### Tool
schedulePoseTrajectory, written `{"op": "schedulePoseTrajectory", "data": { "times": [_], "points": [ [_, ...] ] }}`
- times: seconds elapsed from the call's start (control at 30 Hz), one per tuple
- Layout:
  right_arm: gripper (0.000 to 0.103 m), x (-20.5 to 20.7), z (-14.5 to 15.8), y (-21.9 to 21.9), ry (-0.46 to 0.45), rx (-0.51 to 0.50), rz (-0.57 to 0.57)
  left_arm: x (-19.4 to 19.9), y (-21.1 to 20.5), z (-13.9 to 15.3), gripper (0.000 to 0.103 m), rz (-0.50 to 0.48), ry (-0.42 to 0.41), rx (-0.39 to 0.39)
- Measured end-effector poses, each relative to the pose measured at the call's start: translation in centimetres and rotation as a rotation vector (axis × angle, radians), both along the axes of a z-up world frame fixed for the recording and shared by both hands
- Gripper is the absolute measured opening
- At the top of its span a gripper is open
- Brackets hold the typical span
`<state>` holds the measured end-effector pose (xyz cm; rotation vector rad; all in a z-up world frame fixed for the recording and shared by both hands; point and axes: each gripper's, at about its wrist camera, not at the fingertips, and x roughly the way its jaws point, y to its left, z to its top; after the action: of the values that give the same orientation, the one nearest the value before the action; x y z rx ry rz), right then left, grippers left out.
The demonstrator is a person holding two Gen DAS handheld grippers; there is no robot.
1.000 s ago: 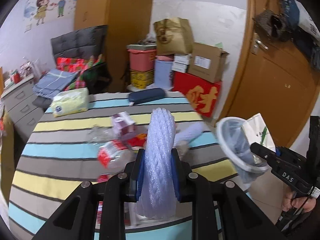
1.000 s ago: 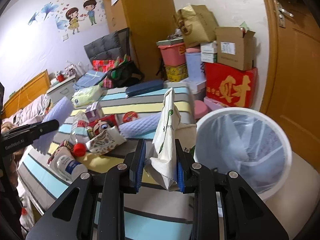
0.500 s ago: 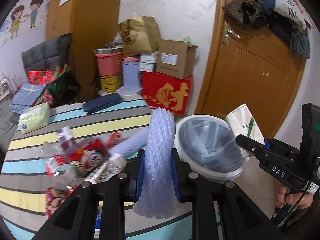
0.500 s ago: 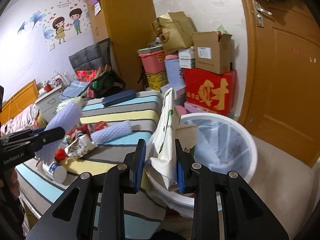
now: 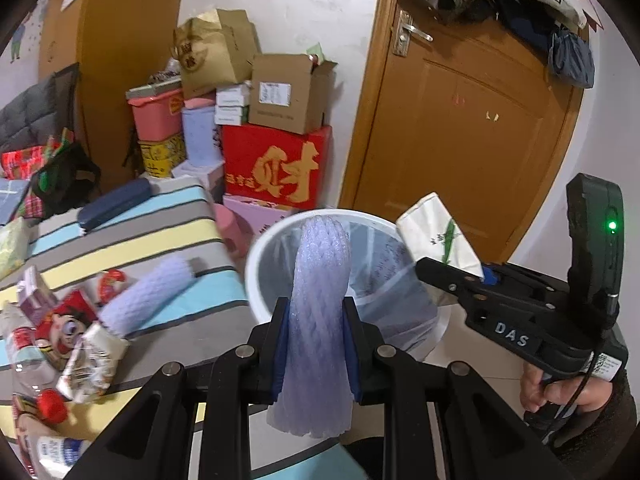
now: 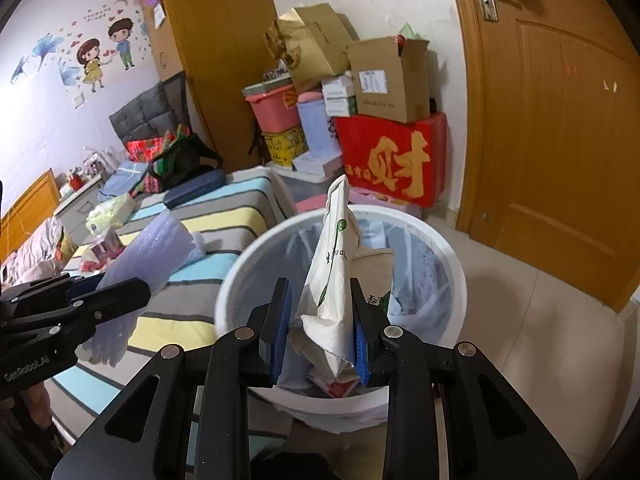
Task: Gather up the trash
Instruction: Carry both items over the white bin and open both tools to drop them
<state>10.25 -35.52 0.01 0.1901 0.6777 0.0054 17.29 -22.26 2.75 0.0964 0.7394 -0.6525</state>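
Observation:
My left gripper [image 5: 316, 312] is shut on a pale purple foam net sleeve [image 5: 320, 248], held upright in front of the white lined trash bin [image 5: 256, 264]. My right gripper [image 6: 320, 304] is shut on a crumpled white paper bag [image 6: 336, 256] with green print, directly over the bin [image 6: 456, 280]. Some red and white wrappers lie at the bin's bottom. In the left wrist view the right gripper [image 5: 444, 276] and its paper bag [image 5: 436, 232] hang at the bin's right rim. The right wrist view shows the left gripper [image 6: 116, 292] with the foam sleeve [image 6: 156, 248] left of the bin.
The striped cover [image 5: 168, 236] to the left carries a second foam sleeve [image 5: 148, 300], a cartoon snack wrapper [image 5: 68, 320], a plastic bottle [image 5: 24, 356] and a dark blue case [image 5: 114, 204]. Stacked boxes [image 5: 276, 168] stand behind the bin. A wooden door [image 5: 472, 128] is at right.
Both grippers swung to the right, away from the striped cover, with their loads still held. The bin now sits straight ahead and closer in both views.

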Motion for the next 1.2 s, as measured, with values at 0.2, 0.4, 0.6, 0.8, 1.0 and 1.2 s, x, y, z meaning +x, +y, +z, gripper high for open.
{"op": "schedulePoseTrajectory", "data": {
  "times": [0.2,0.4,0.6,0.8,1.0,1.2],
  "points": [
    [0.028,0.7,-1.2,-1.3,0.050,-0.005,0.012,1.0,-2.6,-1.3,0.025,-0.024,0.022,0.018],
    [0.028,1.4,-2.0,-2.2,0.076,-0.008,0.035,2.0,-4.4,-2.5,0.025,-0.016,0.024,0.070],
    [0.029,2.0,-2.5,-3.4,0.097,-0.012,0.020,2.4,-5.0,-2.9,0.027,-0.011,0.025,0.078],
    [0.031,2.1,-2.8,-3.7,0.114,-0.018,0.013,2.7,-4.6,-2.7,0.054,0.007,0.023,0.056],
    [0.049,2.1,-2.6,-3.6,0.101,-0.023,0.012,2.6,-3.9,-2.4,0.054,0.021,0.017,0.059],
    [0.050,1.8,-2.1,-3.4,0.079,-0.020,0.002,2.0,-2.8,-1.7,0.054,0.041,0.000,0.056]
  ]
}}
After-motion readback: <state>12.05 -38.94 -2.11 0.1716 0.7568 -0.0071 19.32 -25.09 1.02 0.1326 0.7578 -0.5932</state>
